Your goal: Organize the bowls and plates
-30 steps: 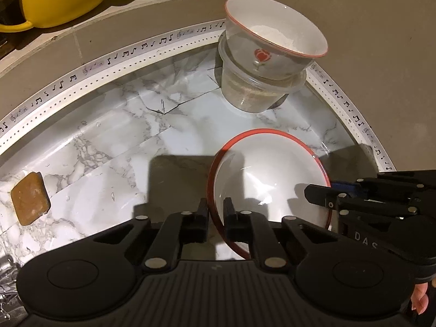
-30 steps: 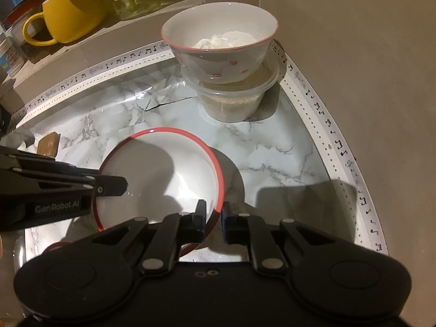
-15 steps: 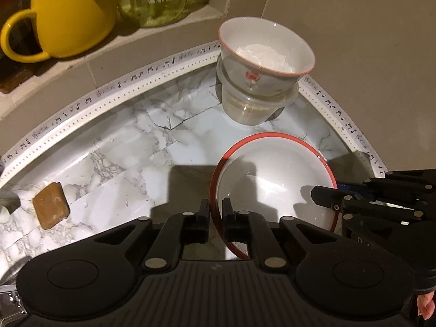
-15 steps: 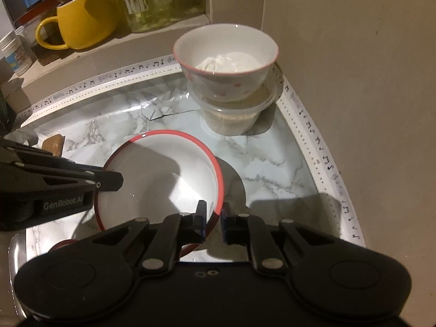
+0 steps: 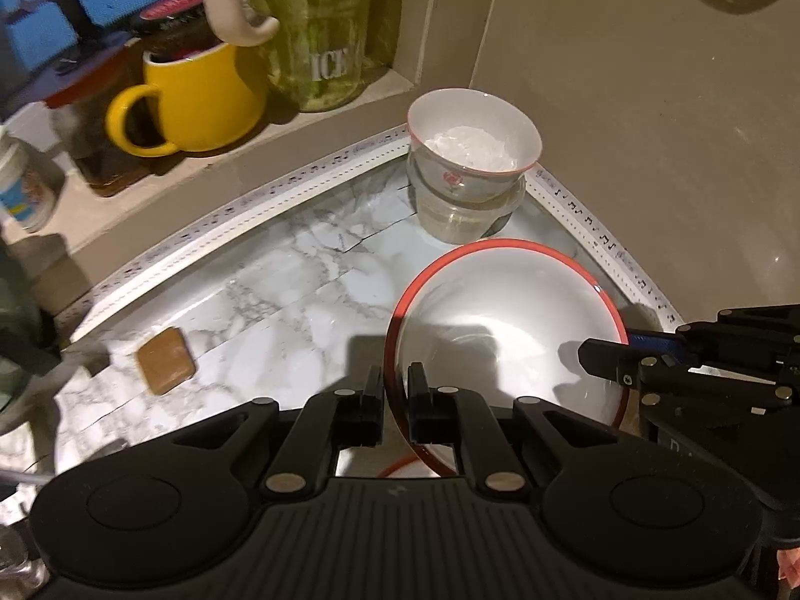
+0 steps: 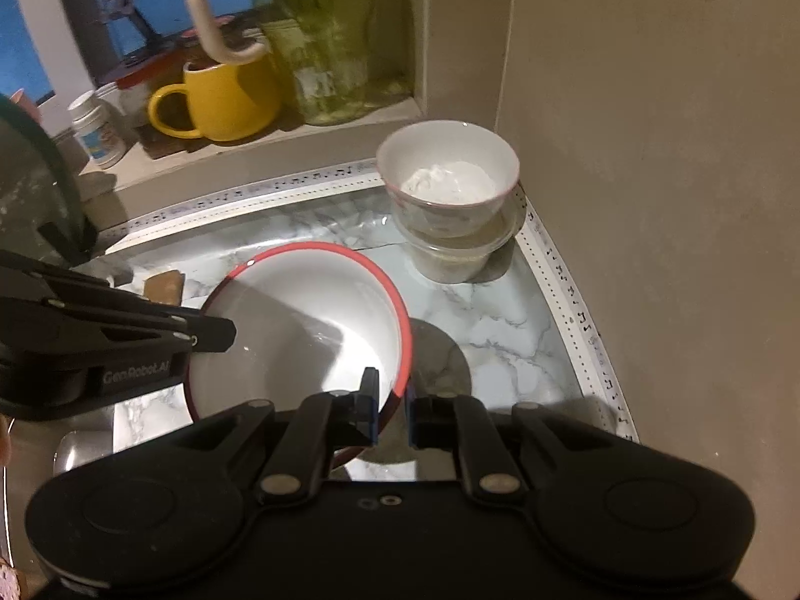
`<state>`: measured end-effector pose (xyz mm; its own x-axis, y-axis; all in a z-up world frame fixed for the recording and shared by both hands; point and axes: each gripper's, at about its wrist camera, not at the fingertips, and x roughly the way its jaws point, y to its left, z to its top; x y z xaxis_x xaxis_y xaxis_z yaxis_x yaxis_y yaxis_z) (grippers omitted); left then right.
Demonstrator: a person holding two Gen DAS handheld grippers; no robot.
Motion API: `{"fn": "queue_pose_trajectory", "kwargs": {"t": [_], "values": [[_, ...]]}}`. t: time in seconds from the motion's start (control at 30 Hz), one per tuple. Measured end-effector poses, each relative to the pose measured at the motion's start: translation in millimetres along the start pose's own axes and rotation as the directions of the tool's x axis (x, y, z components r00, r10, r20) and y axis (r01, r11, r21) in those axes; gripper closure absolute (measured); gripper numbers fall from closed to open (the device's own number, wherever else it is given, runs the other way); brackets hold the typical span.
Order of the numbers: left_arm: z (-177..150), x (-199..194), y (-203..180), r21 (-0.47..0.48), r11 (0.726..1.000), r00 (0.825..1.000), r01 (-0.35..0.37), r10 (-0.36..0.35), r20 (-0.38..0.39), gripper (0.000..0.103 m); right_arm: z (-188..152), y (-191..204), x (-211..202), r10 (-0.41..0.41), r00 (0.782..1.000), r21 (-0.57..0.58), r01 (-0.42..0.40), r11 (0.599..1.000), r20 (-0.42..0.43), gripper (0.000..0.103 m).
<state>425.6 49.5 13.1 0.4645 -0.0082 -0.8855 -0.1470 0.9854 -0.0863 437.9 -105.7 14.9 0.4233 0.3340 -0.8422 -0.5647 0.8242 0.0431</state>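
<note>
Left wrist view: the left gripper (image 5: 396,402) pinches the near-left rim of the red-rimmed bowl (image 5: 505,330), while the right gripper (image 5: 607,357) reaches in at its right rim. Beyond lie the marble counter (image 5: 280,295), a small bowl (image 5: 474,142) stacked on a plastic container (image 5: 465,212), and a yellow mug (image 5: 200,100) far left.

Right wrist view: the right gripper (image 6: 390,412) clamps the bowl's near-right rim; the bowl (image 6: 300,320) is tilted above the counter (image 6: 505,330), in a beige-walled corner.

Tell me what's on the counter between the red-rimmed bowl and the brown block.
Nothing. In the left wrist view, only bare marble counter runs between the red-rimmed bowl and the brown block.
</note>
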Motion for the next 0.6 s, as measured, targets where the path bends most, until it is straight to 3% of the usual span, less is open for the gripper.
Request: {"fn": "queue_pose_trajectory", "kwargs": {"t": [0.2, 0.6], "values": [[-26, -12, 2, -0.012, 1.000, 0.999, -0.022, 0.021, -0.036, 0.095, -14, 9, -10, 0.015, 1.000, -0.023, -0.016, 1.000, -0.024, 0.093], [-71, 2, 11, -0.021, 0.998, 0.992, -0.058, 0.055, -0.112, 0.094, -50, 40, -1, 0.021, 0.996, -0.067, -0.027, 0.997, -0.088, 0.092]]}}
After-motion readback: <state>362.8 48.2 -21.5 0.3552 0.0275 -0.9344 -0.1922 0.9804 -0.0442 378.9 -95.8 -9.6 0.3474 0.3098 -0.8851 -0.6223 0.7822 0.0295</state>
